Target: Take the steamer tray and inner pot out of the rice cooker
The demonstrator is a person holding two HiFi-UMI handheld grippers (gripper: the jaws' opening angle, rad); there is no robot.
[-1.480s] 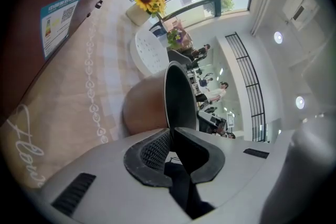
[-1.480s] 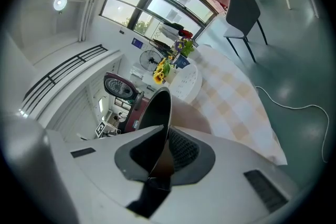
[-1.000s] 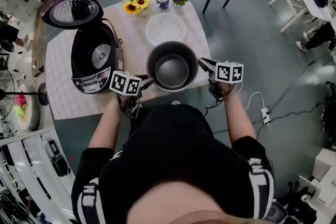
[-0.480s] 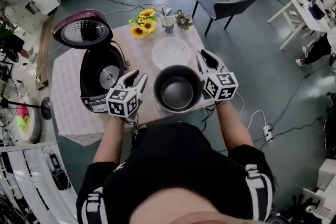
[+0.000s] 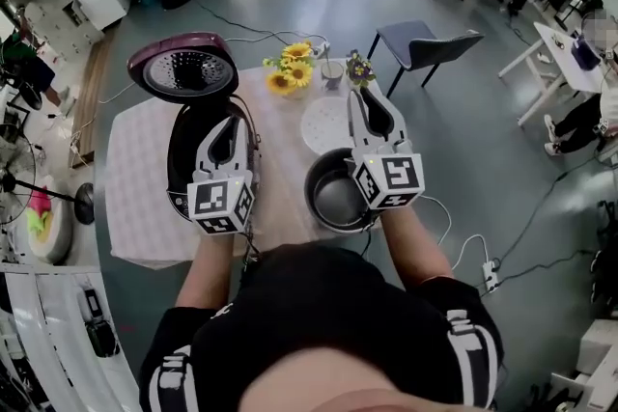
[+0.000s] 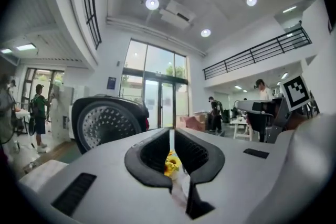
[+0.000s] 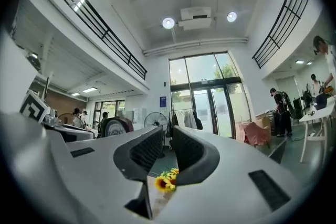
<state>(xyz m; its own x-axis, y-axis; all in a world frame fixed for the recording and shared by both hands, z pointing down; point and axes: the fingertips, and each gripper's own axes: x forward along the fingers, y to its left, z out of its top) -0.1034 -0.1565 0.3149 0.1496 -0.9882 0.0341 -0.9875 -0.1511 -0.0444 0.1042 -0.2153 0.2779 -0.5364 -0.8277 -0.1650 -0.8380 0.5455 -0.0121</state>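
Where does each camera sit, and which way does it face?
Head view: on the head, steeply down at rice cooker and inner pot; arms, torso show.
Left gripper view: on the left hand-held gripper, level across the hall; jaws just closing, empty.
Right gripper view: likewise on the right hand-held gripper, jaws shut.
Shared: the sunflowers.

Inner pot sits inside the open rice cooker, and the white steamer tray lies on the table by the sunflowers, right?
No: the head view shows the inner pot on the table, right of the open rice cooker, not inside it. The white steamer tray does lie by the sunflowers.
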